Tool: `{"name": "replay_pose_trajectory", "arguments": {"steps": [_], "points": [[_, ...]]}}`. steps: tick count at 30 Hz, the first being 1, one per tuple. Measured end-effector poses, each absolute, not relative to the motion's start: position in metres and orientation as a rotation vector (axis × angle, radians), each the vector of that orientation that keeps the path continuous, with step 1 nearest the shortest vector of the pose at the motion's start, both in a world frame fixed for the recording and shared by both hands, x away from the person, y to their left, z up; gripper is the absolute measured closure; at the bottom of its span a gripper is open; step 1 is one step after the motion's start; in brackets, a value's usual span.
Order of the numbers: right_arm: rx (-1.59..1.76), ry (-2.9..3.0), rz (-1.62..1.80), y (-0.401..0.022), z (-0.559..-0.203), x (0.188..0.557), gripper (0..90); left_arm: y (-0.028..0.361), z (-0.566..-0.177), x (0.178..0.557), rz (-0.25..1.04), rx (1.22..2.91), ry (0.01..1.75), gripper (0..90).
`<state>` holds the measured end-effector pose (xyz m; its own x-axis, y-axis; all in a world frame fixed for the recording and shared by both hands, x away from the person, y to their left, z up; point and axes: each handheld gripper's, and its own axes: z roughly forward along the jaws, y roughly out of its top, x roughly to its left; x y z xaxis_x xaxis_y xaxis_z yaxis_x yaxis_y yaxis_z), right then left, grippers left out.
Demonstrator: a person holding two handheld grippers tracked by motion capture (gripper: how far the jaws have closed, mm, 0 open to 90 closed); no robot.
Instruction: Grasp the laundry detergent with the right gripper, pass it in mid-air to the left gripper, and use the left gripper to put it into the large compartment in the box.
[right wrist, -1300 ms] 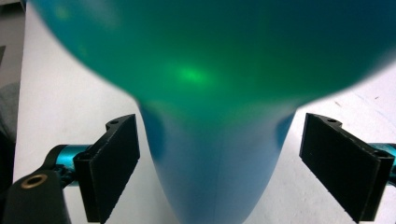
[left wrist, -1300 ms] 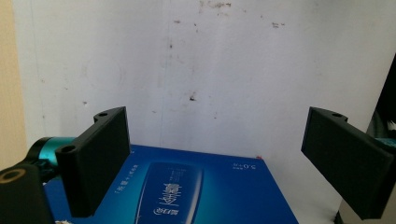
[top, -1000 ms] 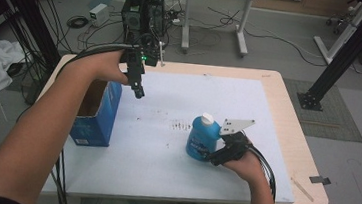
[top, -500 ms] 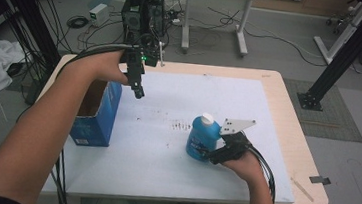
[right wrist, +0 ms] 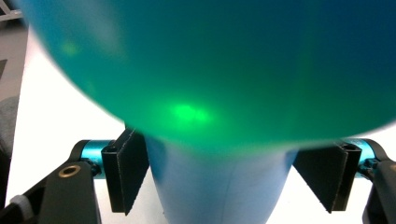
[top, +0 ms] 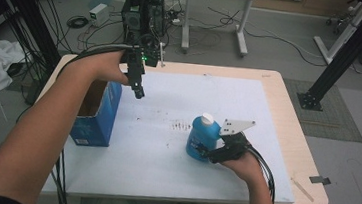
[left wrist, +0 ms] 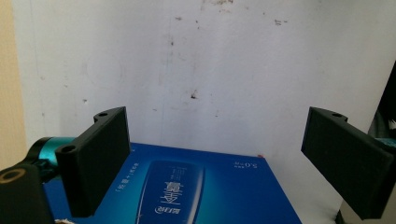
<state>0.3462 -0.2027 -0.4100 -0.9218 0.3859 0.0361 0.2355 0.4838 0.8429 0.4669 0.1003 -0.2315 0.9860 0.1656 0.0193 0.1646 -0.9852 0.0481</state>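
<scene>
Taking the blue bottle (top: 203, 137) as the landmark and going from left to right: well to its left, at the left edge of the white sheet (top: 162, 170) that covers the table (top: 291, 137), stands an open blue box (top: 96, 116). The left gripper (top: 138, 92) hangs in the air just right of that box's far end, up and to the left of the bottle and well apart from it, pointing down. In the left gripper view its jaws stand wide apart with nothing between them, and the printed top of the blue box (left wrist: 187, 191) lies below them against the white sheet. A patch of small dark marks (top: 181, 127) on the sheet lies just left of the bottle. The bottle itself stands upright on the sheet, right of the table's middle, with its white cap (top: 208, 118) on top. The right gripper (top: 210, 152) comes at it from the right, low and close to the sheet, and the bottle sits between its jaws. In the right gripper view the bottle (right wrist: 210, 93) looms large and blurred, its lower part between the two black pads (right wrist: 133, 165). The left pad lies against its side, while whether the right pad touches it cannot be told. These jaws have just been closing, with the bottle between them.
</scene>
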Motion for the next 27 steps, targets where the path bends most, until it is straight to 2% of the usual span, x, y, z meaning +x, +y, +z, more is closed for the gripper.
{"name": "replay_pose_trajectory", "arguments": {"steps": [22, 27], "points": [[0.511, 2.544, 1.438, -0.2017, -0.4104, 0.3472, 33.3, 0.0994, -0.2319, 0.4675, 0.037, 3.095, 0.255, 8.0], [0.52, 2.553, 1.463, -0.2014, -0.4107, 0.3459, 38.1, 0.0981, -0.2329, 0.4679, 0.031, 3.099, 0.257, 8.0]]}}
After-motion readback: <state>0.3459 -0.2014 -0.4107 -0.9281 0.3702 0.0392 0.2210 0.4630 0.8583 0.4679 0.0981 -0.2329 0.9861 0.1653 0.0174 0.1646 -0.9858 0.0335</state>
